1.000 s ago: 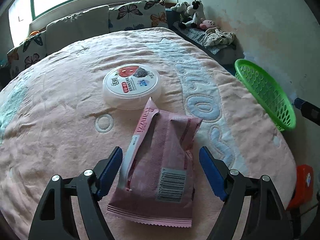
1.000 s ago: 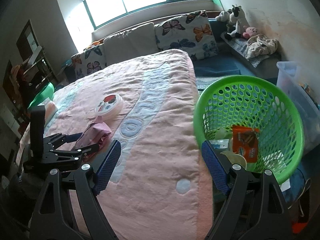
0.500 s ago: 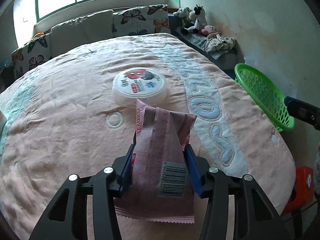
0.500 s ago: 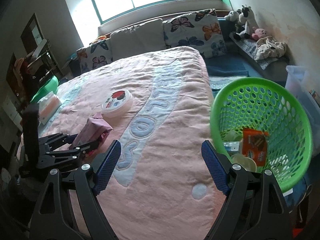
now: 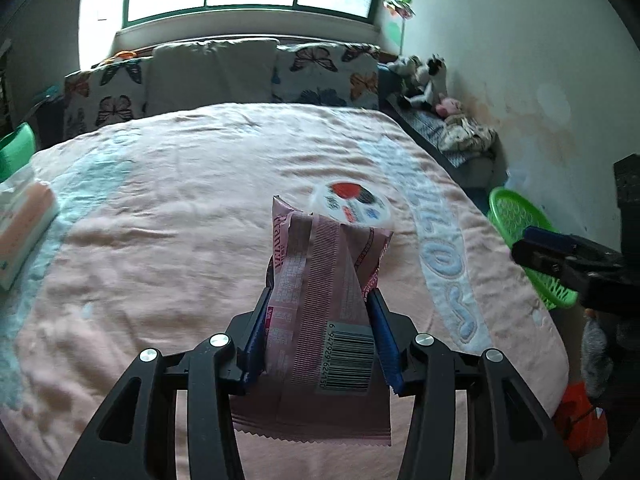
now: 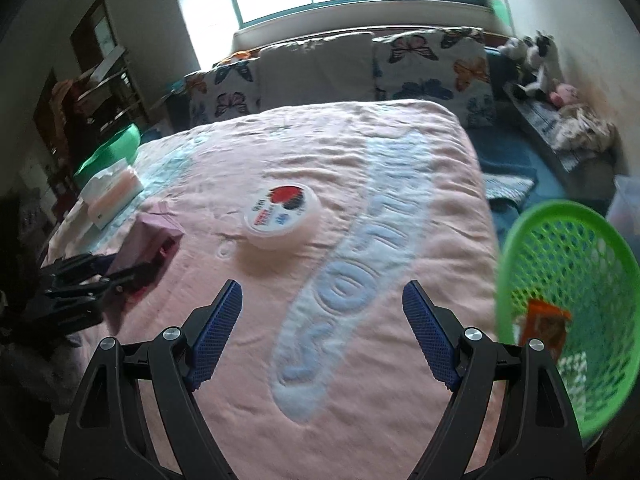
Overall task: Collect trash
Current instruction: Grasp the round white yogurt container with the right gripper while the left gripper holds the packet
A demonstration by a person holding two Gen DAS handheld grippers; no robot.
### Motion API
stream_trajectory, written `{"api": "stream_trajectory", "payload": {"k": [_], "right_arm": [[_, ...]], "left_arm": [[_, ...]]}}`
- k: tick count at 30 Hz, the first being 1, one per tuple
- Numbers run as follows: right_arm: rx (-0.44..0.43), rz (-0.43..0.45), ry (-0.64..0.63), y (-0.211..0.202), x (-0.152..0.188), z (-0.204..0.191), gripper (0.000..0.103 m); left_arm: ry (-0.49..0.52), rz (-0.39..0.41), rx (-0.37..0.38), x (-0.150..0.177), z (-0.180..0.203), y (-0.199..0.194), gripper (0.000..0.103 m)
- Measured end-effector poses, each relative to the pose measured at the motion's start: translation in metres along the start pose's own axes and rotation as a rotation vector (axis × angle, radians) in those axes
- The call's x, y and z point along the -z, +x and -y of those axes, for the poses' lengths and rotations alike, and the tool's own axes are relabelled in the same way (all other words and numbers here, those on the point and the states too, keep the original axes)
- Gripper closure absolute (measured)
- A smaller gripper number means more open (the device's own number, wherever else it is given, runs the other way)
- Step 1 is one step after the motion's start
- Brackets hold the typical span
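Observation:
My left gripper (image 5: 320,300) is shut on a pink snack wrapper (image 5: 324,304) with a barcode and holds it lifted above the pink bedspread (image 5: 180,240). The same wrapper (image 6: 146,250) and left gripper (image 6: 120,276) show at the left of the right wrist view. A round white plastic tub (image 5: 352,202) with a red and blue label lies on the bed beyond the wrapper; it also shows in the right wrist view (image 6: 282,216). My right gripper (image 6: 322,300) is open and empty above the bed. A green mesh basket (image 6: 568,304) with trash in it stands off the bed's right side.
A tissue pack (image 6: 114,192) lies at the bed's left edge. Butterfly pillows (image 5: 324,68) line the headboard. Stuffed toys (image 5: 424,80) sit on a bench by the right wall. An orange object (image 5: 580,416) is on the floor at the right.
My left gripper closed on the pink wrapper and lifted it off the bed. My right gripper swung left, away from the basket and over the bed, staying open.

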State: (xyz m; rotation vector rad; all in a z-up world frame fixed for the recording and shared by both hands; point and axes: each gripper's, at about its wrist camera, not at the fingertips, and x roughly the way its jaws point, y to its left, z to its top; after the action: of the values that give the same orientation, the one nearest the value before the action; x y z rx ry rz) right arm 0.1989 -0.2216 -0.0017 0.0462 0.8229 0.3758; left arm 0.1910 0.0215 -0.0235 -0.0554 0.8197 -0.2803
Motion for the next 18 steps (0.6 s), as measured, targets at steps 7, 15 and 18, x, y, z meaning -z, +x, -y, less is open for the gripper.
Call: {"api": "stream_trajectory", "payload": {"k": [7, 15, 18], "right_arm": [[-0.027, -0.008, -0.053, 0.034, -0.025, -0.022, 0.021], [-0.039, -0.047, -0.113, 0.080, -0.040, -0.039, 0.016], [-0.032, -0.058, -0.127, 0.096, -0.043, -0.042, 0.013]], "left_arm": [[-0.043, 0.037, -0.025, -0.006, -0.026, -0.021, 0.057], [-0.094, 0.051, -0.030, -0.005, -0.048, -0.029, 0.058], [-0.103, 0.053, -0.032, -0.004, -0.052, -0.030, 0.058]]}}
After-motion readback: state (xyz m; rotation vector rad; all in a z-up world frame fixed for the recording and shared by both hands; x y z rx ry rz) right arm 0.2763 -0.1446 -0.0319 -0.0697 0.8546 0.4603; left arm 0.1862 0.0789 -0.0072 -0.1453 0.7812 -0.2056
